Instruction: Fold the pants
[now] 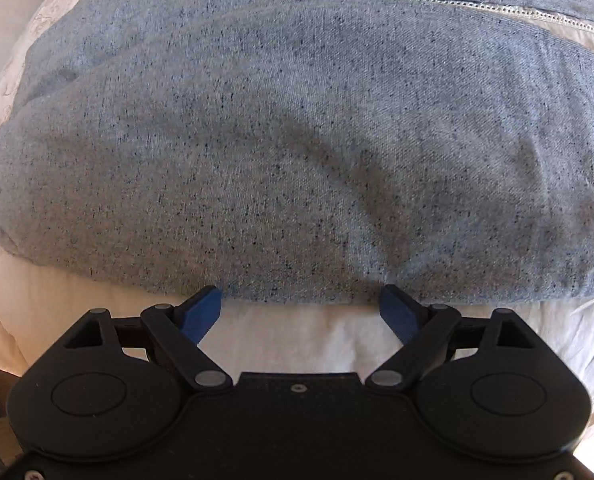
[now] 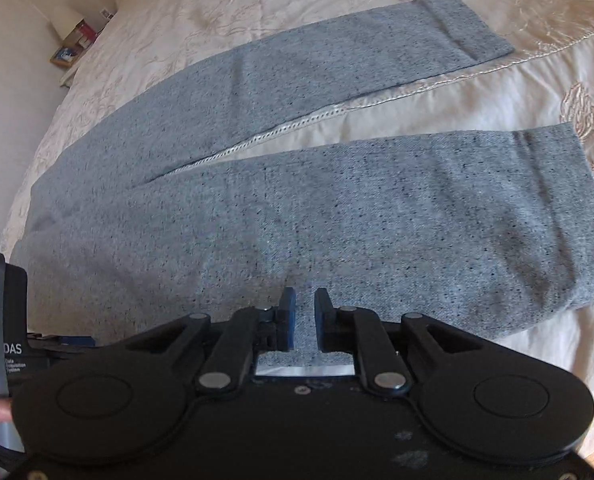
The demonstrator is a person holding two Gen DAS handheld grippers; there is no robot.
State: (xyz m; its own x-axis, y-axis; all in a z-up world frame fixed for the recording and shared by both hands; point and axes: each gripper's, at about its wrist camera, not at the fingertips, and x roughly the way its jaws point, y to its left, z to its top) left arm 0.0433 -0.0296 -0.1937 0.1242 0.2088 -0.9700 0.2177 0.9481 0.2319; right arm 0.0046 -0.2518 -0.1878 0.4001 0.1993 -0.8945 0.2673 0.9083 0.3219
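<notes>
Pants lie flat on the bed, legs splayed apart. Left tongs gape wide at the near edge, ready to pinch; right tongs hover narrow, empty.

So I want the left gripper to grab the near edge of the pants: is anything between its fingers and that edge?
Nothing visible. The left gripper is open, with its fingers right at the near edge of the pants, and only bare bedspread shows between them.
</notes>
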